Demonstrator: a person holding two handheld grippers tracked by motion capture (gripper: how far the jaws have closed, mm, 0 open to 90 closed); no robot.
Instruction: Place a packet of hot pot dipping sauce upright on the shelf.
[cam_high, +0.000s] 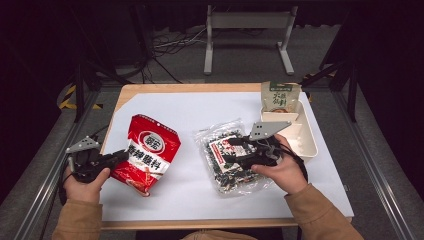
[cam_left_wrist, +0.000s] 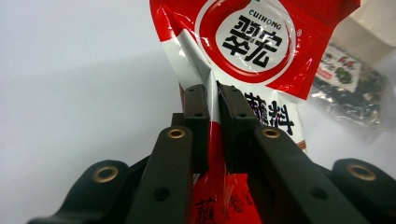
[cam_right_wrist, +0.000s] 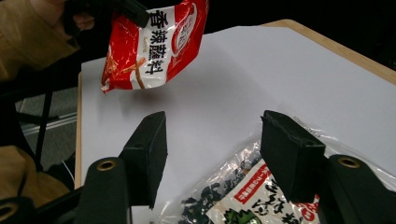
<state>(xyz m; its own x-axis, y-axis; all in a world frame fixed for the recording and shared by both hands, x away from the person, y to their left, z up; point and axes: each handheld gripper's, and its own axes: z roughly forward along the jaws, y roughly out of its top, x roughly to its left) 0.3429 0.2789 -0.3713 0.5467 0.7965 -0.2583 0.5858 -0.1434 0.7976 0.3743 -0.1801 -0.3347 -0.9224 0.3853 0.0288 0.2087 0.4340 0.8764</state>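
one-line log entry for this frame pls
left gripper: shut on red packet, lifted off white sheet | right gripper: open over clear seaweed bag | green pouch: in tray

3 snack bags (cam_high: 148, 151), 1 tray (cam_high: 306, 137), 2 claws (cam_high: 116, 157).

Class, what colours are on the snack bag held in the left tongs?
Red and white, with black lettering: the snack bag shows best in the left gripper view.

Tan sleeves; black two-jaw left gripper (cam_high: 117, 156) and right gripper (cam_high: 232, 150) with brass rivets, grey triangular plates
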